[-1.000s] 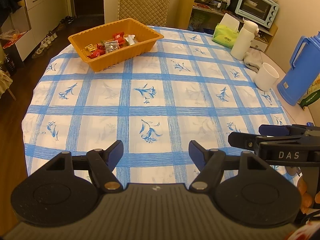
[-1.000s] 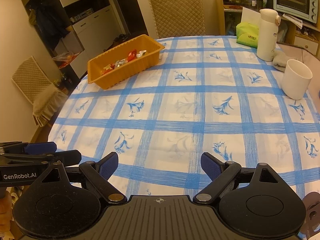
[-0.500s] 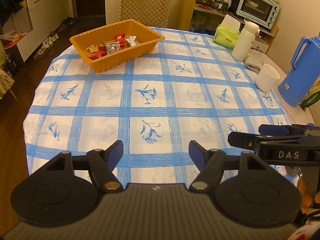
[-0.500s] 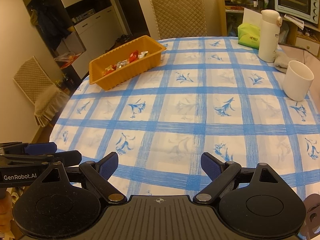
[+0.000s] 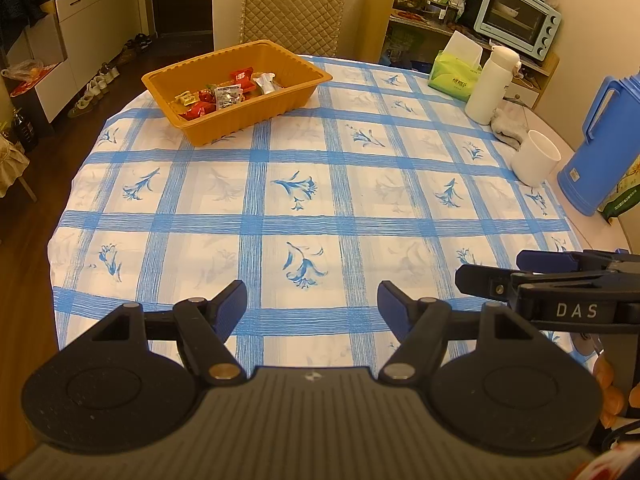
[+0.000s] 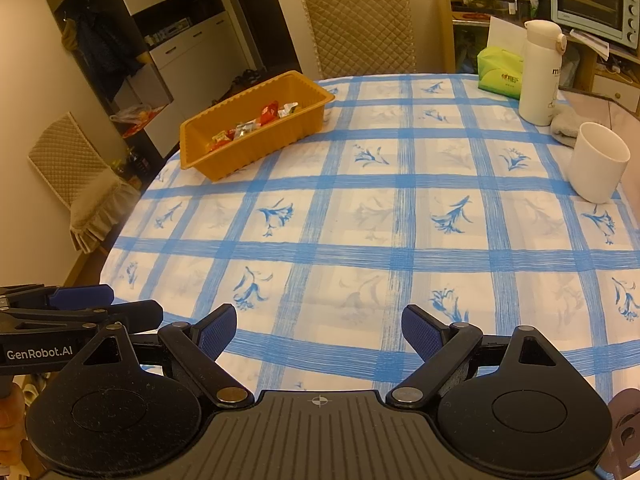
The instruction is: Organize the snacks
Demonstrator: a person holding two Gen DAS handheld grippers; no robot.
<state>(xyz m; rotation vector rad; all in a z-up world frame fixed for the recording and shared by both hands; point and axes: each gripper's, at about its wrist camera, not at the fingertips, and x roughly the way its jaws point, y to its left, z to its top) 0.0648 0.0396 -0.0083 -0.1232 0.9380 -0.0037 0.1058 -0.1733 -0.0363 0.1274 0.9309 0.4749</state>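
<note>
Nothing has changed: both the left gripper (image 5: 312, 304) and right gripper (image 6: 318, 330) stay open and empty, far from the snacks (image 5: 224, 96) in the orange tray (image 5: 256, 116).

Warm light falls on a quilted chair (image 5: 294, 4), white cabinets (image 5: 98, 12) and dark wooden floor (image 5: 24, 280).

A white tablecloth (image 5: 312, 216) is showing a blue check with blue flower prints. An orange tray (image 5: 240, 116) is holding red, yellow and silver snack packets (image 5: 224, 94). A white cup (image 5: 536, 158), a white flask (image 5: 490, 86), a blue jug (image 5: 600, 148) and a green tissue pack (image 5: 454, 78) are standing near the edge.
</note>
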